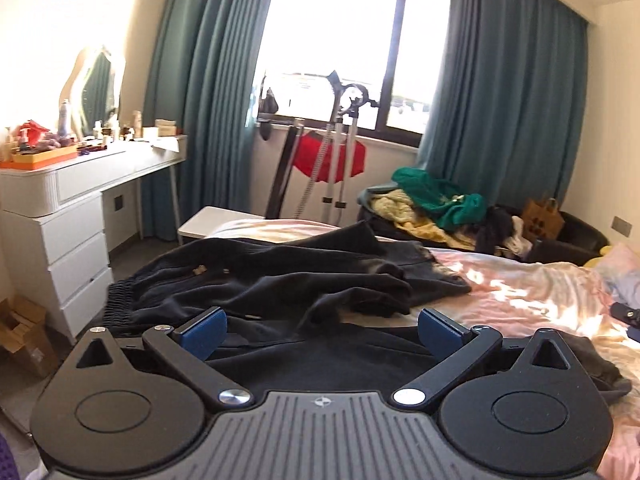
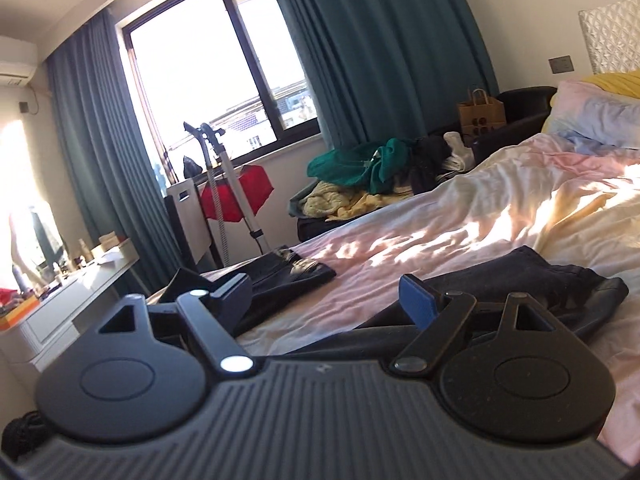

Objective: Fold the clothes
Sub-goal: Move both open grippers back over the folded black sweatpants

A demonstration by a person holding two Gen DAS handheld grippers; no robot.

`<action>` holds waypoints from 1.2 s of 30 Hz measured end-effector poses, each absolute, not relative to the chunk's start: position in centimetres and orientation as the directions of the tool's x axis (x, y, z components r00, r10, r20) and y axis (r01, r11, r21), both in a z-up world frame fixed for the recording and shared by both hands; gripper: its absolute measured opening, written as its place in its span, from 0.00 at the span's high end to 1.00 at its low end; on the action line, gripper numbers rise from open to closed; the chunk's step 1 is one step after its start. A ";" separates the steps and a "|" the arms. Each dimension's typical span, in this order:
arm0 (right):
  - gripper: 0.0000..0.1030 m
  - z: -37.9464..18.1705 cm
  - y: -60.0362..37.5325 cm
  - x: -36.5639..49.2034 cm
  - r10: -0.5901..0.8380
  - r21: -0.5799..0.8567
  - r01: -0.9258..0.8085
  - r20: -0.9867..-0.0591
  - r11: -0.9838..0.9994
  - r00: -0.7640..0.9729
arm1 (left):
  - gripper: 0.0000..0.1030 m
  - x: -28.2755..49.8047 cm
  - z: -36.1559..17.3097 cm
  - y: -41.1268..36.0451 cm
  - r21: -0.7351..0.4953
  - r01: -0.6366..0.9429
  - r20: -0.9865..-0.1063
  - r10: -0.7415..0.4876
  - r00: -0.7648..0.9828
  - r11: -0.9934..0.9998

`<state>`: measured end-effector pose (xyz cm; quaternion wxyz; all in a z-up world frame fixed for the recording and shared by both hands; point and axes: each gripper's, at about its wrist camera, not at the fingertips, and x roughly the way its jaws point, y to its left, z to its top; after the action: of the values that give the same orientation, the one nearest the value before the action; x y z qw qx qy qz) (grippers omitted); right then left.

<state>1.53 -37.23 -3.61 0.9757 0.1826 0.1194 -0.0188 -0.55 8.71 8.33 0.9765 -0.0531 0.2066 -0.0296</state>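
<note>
A black garment (image 1: 288, 280) with an elastic waistband at its left end lies crumpled across the foot of the bed (image 1: 520, 296). My left gripper (image 1: 320, 330) hovers just over its near edge, open, blue pads wide apart with nothing between them. In the right wrist view the same black garment (image 2: 296, 272) shows in two dark parts on the pink sheet (image 2: 440, 220), one ahead to the left and one by the right finger. My right gripper (image 2: 330, 300) is open above the sheet, holding nothing.
A white dresser (image 1: 72, 216) cluttered with bottles stands at the left. A pile of green and yellow clothes (image 1: 432, 200) sits on a dark chair beyond the bed. A garment steamer stand (image 1: 340, 152) and teal curtains (image 1: 208, 100) flank the window. Pillows (image 2: 592, 112) lie at the bed's head.
</note>
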 end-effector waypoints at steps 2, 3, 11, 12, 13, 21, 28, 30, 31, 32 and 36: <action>0.19 -3.9 -36.3 1.7 0.026 0.332 0.056 -0.236 0.942 0.971 | 0.00 0.5 7.9 6.4 -0.089 0.064 -0.398 -0.094 0.912 0.994; 0.19 -4.1 -36.0 1.8 0.032 0.326 0.048 -0.235 0.944 0.971 | 0.00 1.0 7.6 5.2 -0.075 0.078 -0.398 -0.102 0.912 0.994; 0.19 -5.5 -34.6 2.5 0.058 0.315 0.027 -0.260 0.949 0.964 | 0.00 5.8 3.7 -0.4 -0.031 0.156 -0.429 -0.154 0.890 0.987; 0.19 -5.6 -34.4 2.6 0.060 0.310 0.024 -0.258 0.951 0.964 | 0.00 6.1 2.9 -0.5 -0.028 0.152 -0.431 -0.149 0.890 0.988; 0.19 -5.7 -34.2 2.7 0.062 0.305 0.020 -0.256 0.952 0.965 | 0.00 6.5 2.1 -0.6 -0.025 0.149 -0.433 -0.145 0.890 0.989; 0.19 -6.7 -32.7 3.8 0.073 0.283 -0.002 -0.242 0.959 0.967 | 0.00 8.3 -1.2 0.5 -0.044 0.140 -0.463 -0.145 0.875 0.989; 0.19 -8.0 -32.4 4.9 0.111 0.308 -0.018 -0.286 0.951 0.952 | 0.00 8.5 -1.5 1.7 -0.079 0.095 -0.470 -0.121 0.874 0.992; 0.19 -8.5 -32.4 5.3 0.123 0.329 -0.015 -0.309 0.944 0.943 | 0.00 8.3 -1.4 1.9 -0.080 0.093 -0.467 -0.120 0.876 0.992; 0.19 -8.7 -32.3 5.4 0.126 0.335 -0.012 -0.323 0.942 0.938 | 0.00 8.1 -1.3 2.0 -0.080 0.094 -0.465 -0.121 0.877 0.992; 0.20 -8.9 -32.2 5.6 0.133 0.340 -0.012 -0.335 0.940 0.933 | 0.00 7.9 -1.3 2.0 -0.079 0.095 -0.462 -0.121 0.879 0.992; 0.19 -9.4 -31.5 6.1 0.162 0.353 -0.028 -0.358 0.935 0.919 | 0.00 7.2 -0.9 2.3 -0.077 0.100 -0.451 -0.124 0.884 0.992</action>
<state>6.14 -31.48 -9.43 0.9642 0.1730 0.1946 0.0493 7.15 2.32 -0.89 0.9702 -0.0257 0.2341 -0.0577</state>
